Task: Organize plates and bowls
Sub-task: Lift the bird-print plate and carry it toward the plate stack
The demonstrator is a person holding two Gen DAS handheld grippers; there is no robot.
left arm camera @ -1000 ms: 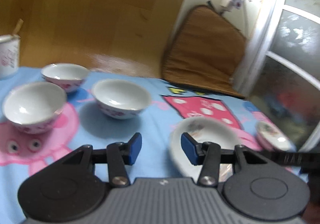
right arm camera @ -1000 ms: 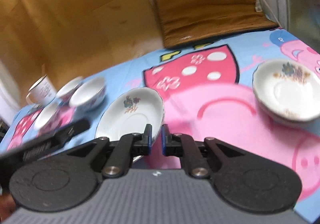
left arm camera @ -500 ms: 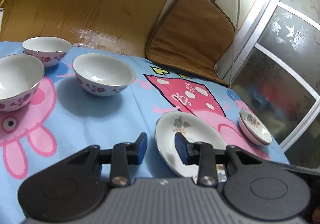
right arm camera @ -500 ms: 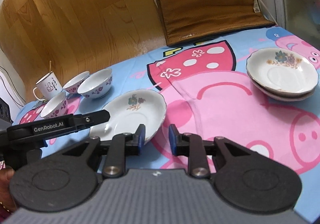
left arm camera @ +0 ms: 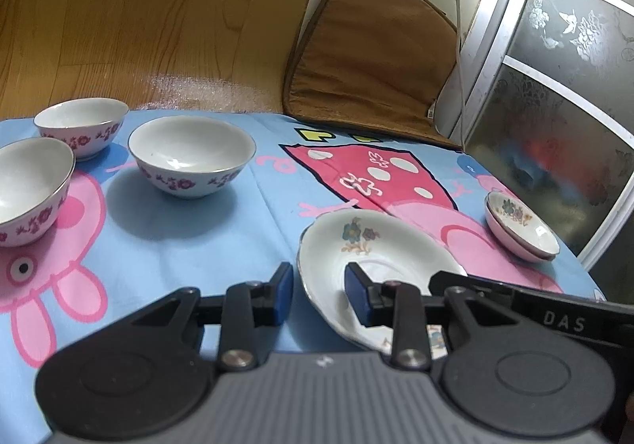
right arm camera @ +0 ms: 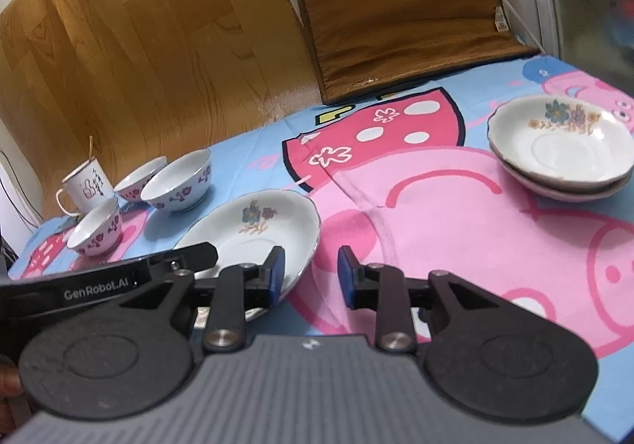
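A white plate with a flower print (left arm camera: 376, 265) (right arm camera: 253, 230) lies on the blue cartoon tablecloth (left arm camera: 190, 245). My left gripper (left arm camera: 319, 295) straddles the plate's left rim, and its narrow jaws do not touch it. My right gripper (right arm camera: 310, 277) is at the plate's right rim. Its jaws are opening, with the rim just inside the left pad. Three white bowls with purple flowers (left arm camera: 190, 154) (left arm camera: 79, 123) (left arm camera: 27, 186) stand apart at the left. Two matching plates are stacked (left arm camera: 519, 226) (right arm camera: 562, 150) at the right.
A white enamel mug (right arm camera: 85, 186) stands behind the bowls (right arm camera: 178, 182). A brown cushion (left arm camera: 368, 55) leans past the table's far edge, beside a frosted glass door (left arm camera: 554, 87). Wooden floor lies beyond.
My left jaws have narrowed around the plate's left rim. My right jaws, shut a second ago, have spread apart at the right rim. The plate has stayed on the cloth.
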